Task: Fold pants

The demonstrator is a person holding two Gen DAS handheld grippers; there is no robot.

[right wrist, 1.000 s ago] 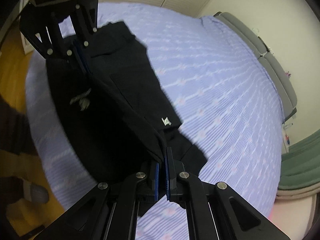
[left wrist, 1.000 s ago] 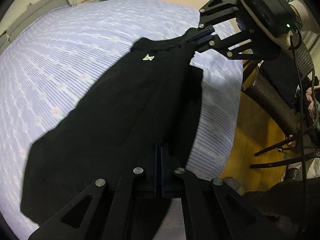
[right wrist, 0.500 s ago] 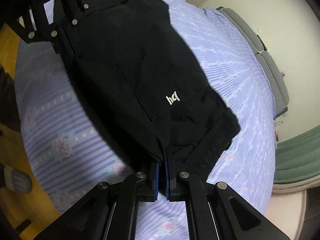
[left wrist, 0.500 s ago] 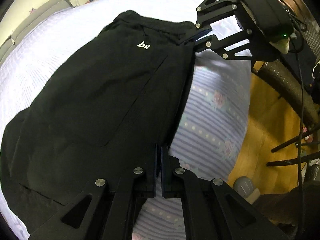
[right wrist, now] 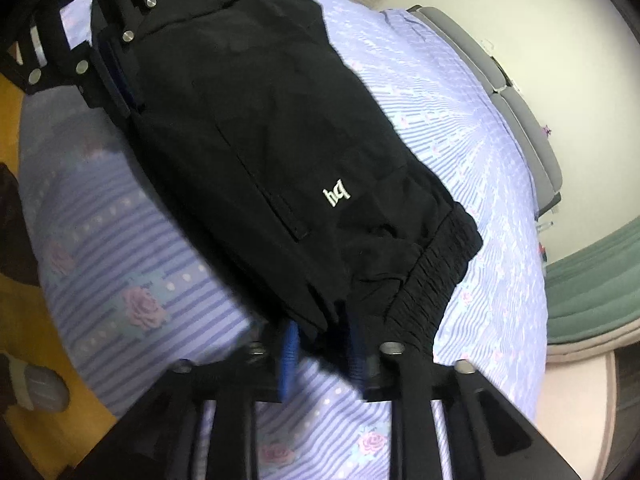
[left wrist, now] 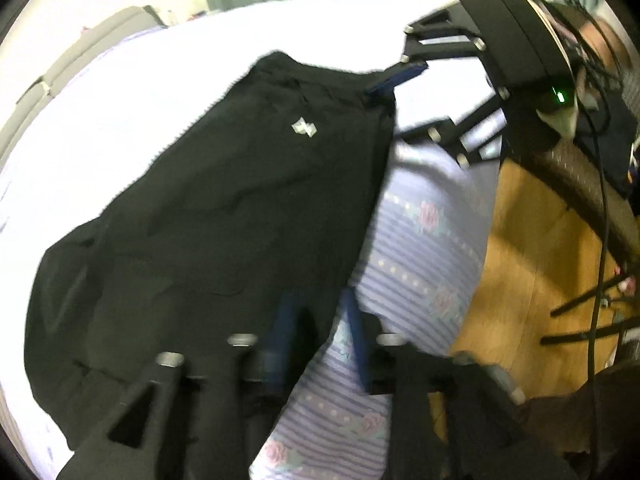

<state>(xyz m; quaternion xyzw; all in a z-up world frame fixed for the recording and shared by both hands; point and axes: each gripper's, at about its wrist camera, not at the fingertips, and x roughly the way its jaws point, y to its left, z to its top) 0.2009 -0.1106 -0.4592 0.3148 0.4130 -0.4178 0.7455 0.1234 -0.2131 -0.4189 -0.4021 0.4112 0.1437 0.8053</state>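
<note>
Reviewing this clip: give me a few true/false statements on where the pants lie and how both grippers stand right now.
1. The black pants lie on a striped, rose-printed bedsheet. True.
2. The right gripper is clamped shut on the waistband. False: its jaws have just been opening, fabric edge loose between them.
3. The left gripper has its jaws apart. True.
4. The pants hang in the air. False: they rest on the bed.
5. A white logo sits near the elastic waistband. True.

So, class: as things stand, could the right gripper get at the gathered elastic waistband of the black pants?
Probably yes: the right gripper, jaws just opened, sits at the elastic waistband of the black pants; nothing lies between.
</note>
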